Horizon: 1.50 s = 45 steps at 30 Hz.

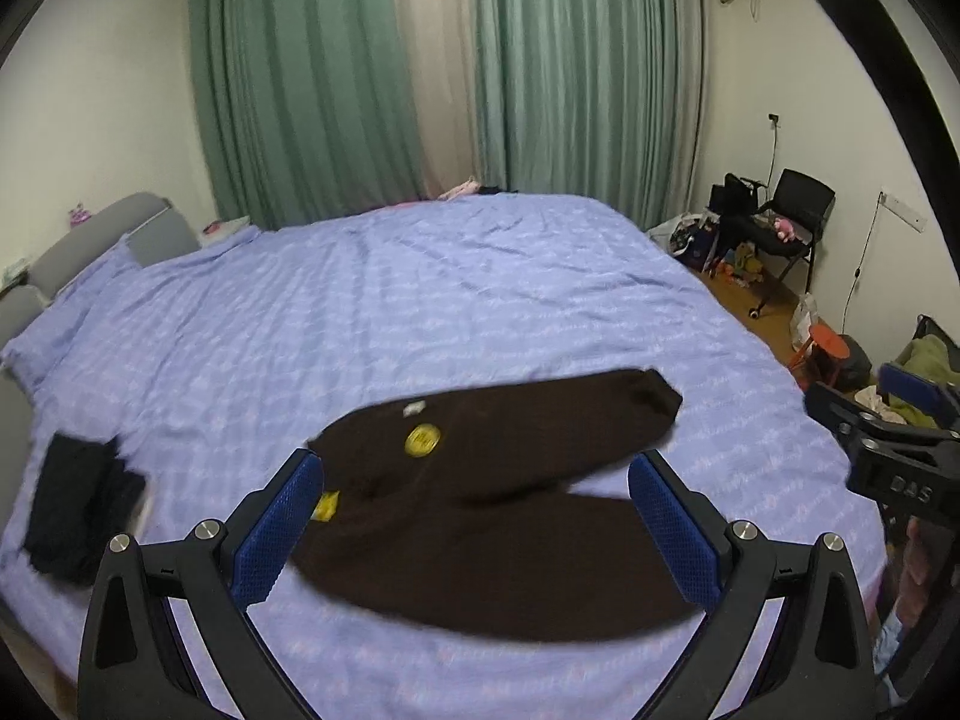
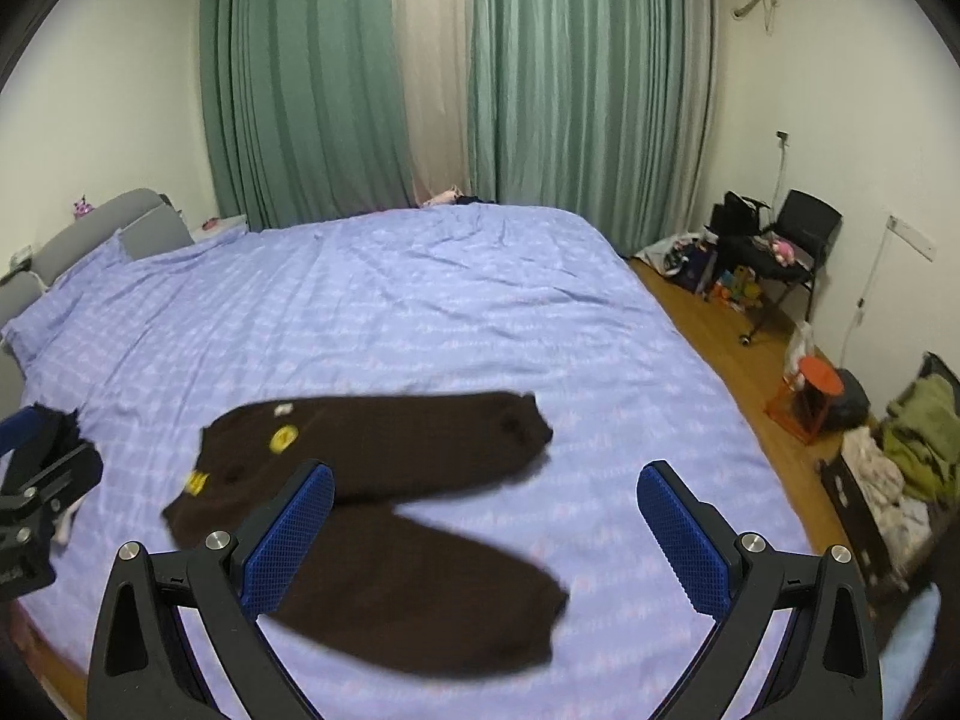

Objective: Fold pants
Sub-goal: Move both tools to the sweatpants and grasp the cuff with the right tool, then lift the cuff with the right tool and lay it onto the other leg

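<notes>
Leftmost, a grey headboard [image 1: 90, 240] edges the bed [image 1: 420, 300], which wears a lilac patterned sheet. Near the bed's left front corner lies a small pile of dark clothes [image 1: 78, 510], apart from the pants.

Next come the left tongs [image 1: 480, 531], hovering above the bed with their blue-padded jaws spread wide and nothing between them. Seen from the right wrist, their black frame shows at the left edge, over the dark pile.

The brown pants [image 1: 498, 516] lie flat on the front half of the bed, unfolded. The waist points left, with a round yellow patch [image 1: 423, 439] and a small white tag near it and a second yellow mark lower down; the two legs run to the right and fork apart, the farther leg ending in a cuff, the nearer leg lying closer to the bed's front edge.

The right tongs [image 2: 485, 540] hang over the pants' nearer leg and the bare sheet to its right, jaws likewise wide open and empty.

Behind the bed hang green curtains [image 2: 300, 90]. Right of the bed is a wooden floor [image 2: 720, 330] with a black chair [image 2: 798, 240], an orange stool [image 2: 810, 390] and heaped laundry [image 2: 900, 456].
</notes>
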Motion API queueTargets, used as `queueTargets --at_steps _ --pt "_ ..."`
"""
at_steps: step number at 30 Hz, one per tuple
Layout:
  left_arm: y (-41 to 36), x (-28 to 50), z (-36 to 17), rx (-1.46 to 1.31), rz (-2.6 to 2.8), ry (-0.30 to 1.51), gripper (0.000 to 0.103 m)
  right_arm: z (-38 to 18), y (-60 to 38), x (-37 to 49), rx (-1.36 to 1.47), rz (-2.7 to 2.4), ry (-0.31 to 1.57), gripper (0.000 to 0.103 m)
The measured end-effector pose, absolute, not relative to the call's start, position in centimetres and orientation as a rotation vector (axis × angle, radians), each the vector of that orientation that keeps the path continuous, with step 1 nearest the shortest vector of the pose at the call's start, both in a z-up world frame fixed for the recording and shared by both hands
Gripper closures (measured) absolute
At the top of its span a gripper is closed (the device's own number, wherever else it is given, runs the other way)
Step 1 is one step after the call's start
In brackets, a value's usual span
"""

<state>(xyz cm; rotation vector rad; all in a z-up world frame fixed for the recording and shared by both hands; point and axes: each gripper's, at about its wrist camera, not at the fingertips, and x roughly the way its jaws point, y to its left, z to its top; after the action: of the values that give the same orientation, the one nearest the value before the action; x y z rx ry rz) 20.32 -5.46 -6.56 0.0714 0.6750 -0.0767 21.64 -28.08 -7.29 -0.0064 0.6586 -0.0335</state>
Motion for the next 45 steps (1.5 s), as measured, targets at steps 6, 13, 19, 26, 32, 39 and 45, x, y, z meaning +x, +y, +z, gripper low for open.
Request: queueTargets --at_steps 6,13,19,26,32,39,45 --pt "-8.6 30.1 -13.0 0.069 -0.074 0.730 0.000 -13.9 -31.1 32.1 0.029 -0.034 0.714 0.008" --pt "-12.7 39.4 -21.1 0.141 -0.102 0.827 0.000 -22.9 -34.1 41.7 0.082 -0.061 0.845 0.026" --pt "-14.0 43.6 -25.8 0.163 -0.097 0.887 0.000 -28.9 -36.4 47.2 0.214 -0.073 0.943 0.040" --pt "-14.6 44.6 -28.4 0.163 -0.096 0.933 0.000 -34.6 -39.2 49.6 0.429 -0.095 1.057 0.060" --pt "-14.8 45.1 -29.0 0.170 -0.106 0.950 0.000 -34.2 -39.1 49.1 0.323 -0.098 1.061 0.077" --pt "-15.3 45.5 -29.0 0.186 -0.101 0.942 0.000 -32.7 -36.4 50.3 0.017 -0.201 1.015 0.057" --pt "-14.9 43.9 -28.0 0.203 -0.118 0.918 0.000 -30.1 -38.3 46.1 0.086 -0.268 0.920 0.018"
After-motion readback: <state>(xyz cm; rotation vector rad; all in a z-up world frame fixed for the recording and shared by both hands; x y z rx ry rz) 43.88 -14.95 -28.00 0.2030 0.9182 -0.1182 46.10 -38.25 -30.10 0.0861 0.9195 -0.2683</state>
